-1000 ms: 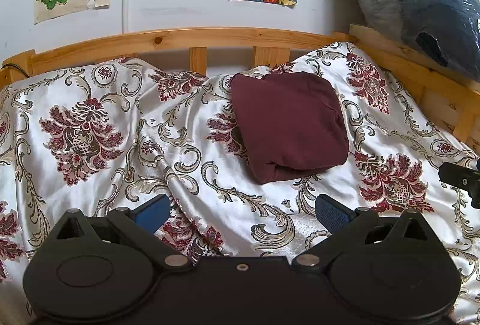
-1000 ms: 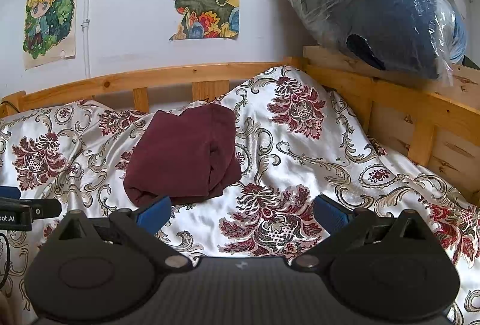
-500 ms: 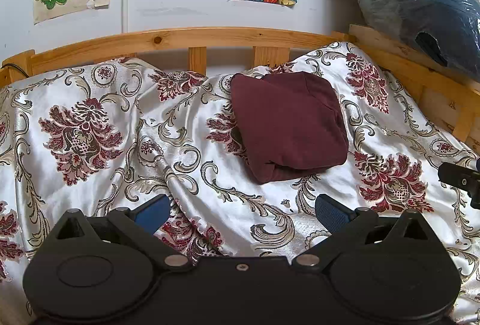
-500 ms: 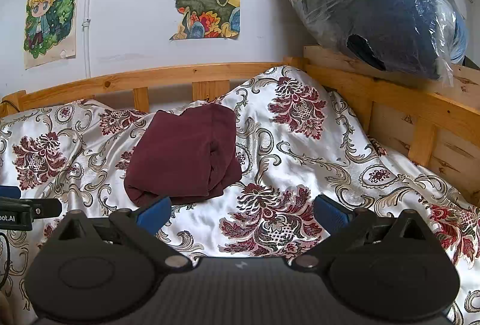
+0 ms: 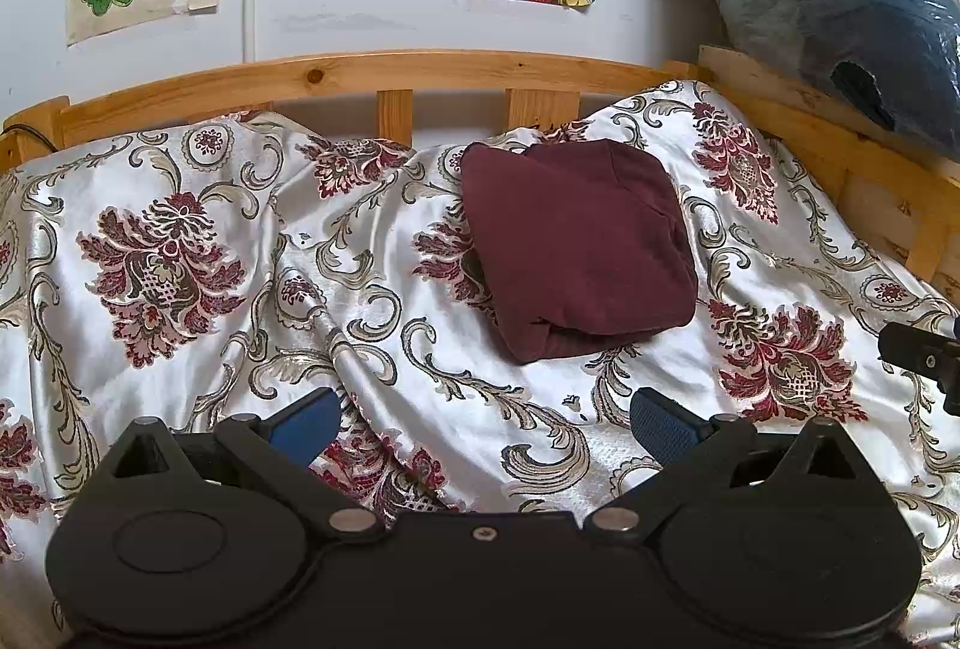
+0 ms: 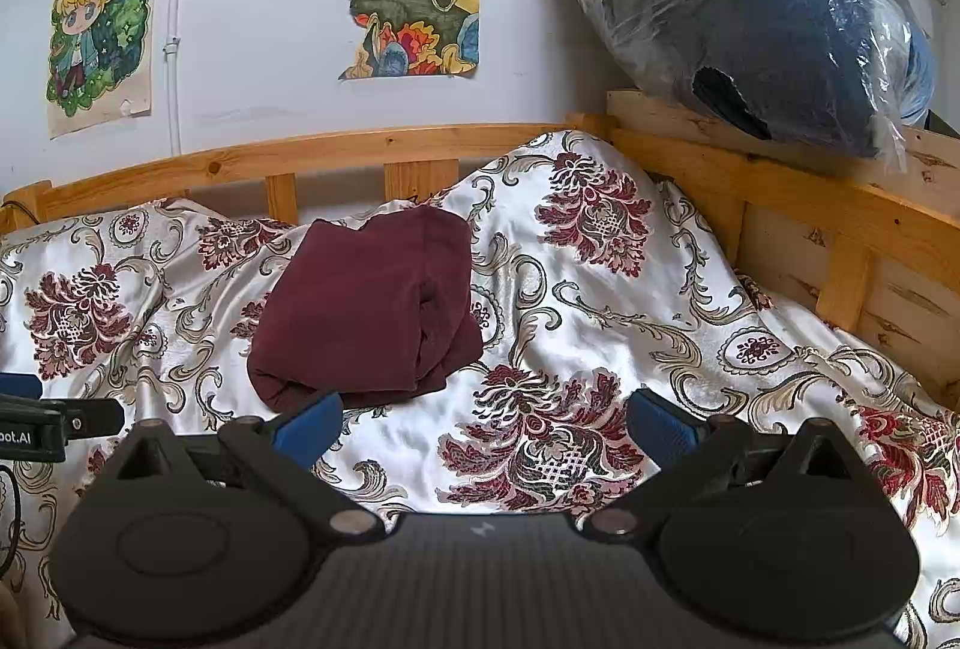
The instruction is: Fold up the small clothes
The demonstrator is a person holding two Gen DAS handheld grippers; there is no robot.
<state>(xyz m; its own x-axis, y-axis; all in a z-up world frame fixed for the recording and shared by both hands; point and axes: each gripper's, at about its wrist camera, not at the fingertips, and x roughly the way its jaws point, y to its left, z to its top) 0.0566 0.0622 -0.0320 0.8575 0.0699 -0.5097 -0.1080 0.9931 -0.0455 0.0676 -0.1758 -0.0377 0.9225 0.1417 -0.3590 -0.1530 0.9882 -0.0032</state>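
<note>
A maroon garment (image 5: 579,244) lies folded into a compact bundle on the bed's floral satin cover (image 5: 180,253), near the wooden headboard (image 5: 360,76). Both tools hover low over the cover, short of the bundle and touching nothing. The left hand-held gripper (image 5: 486,418) is spread wide and empty; the right hand-held gripper (image 6: 486,418) likewise, its left finger just before the bundle's near edge. A plastic-wrapped bag (image 6: 750,13) sits on the side rail.
</note>
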